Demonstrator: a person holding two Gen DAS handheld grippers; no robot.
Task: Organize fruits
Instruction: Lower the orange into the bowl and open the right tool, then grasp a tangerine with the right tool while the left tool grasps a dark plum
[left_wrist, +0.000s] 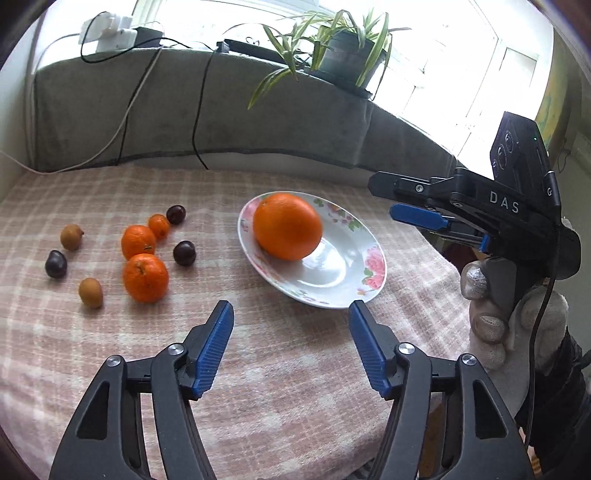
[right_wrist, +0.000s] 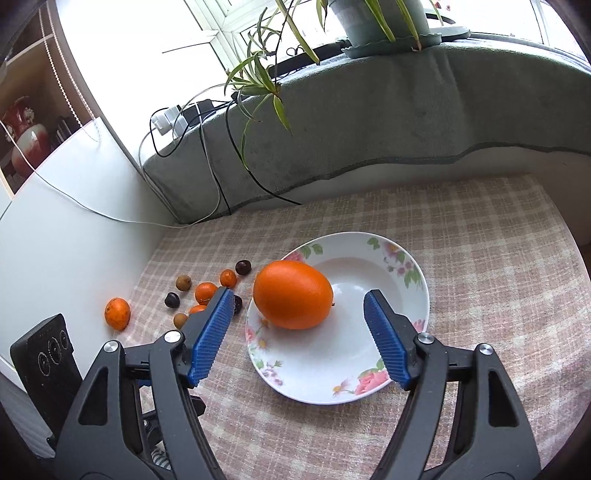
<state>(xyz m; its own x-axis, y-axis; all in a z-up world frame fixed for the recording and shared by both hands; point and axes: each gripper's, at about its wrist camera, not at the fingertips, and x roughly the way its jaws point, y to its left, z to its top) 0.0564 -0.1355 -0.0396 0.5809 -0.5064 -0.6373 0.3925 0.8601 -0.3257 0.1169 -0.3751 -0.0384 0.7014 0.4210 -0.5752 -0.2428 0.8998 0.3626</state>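
Note:
A large orange (left_wrist: 287, 226) (right_wrist: 293, 294) lies on the left side of a white flowered plate (left_wrist: 332, 273) (right_wrist: 354, 365). Left of the plate, on the checked cloth, lie small tangerines (left_wrist: 145, 277) (right_wrist: 205, 291), dark plums (left_wrist: 184, 252) (right_wrist: 243, 266) and brownish small fruits (left_wrist: 90, 292) (right_wrist: 183, 282). One more tangerine (right_wrist: 117, 313) lies apart at the cloth's left edge. My left gripper (left_wrist: 291, 308) is open and empty, just short of the plate's near rim. My right gripper (right_wrist: 299, 297) is open above the plate with the orange between its fingers, untouched; it also shows at the right of the left wrist view (left_wrist: 417, 216).
A grey cloth-covered sill (left_wrist: 207, 110) (right_wrist: 369, 122) runs behind the table with a potted plant (left_wrist: 347, 48) (right_wrist: 373, 26), a power strip (left_wrist: 110, 31) and cables (right_wrist: 207, 177). A white wall panel (right_wrist: 66, 229) bounds the table's left side.

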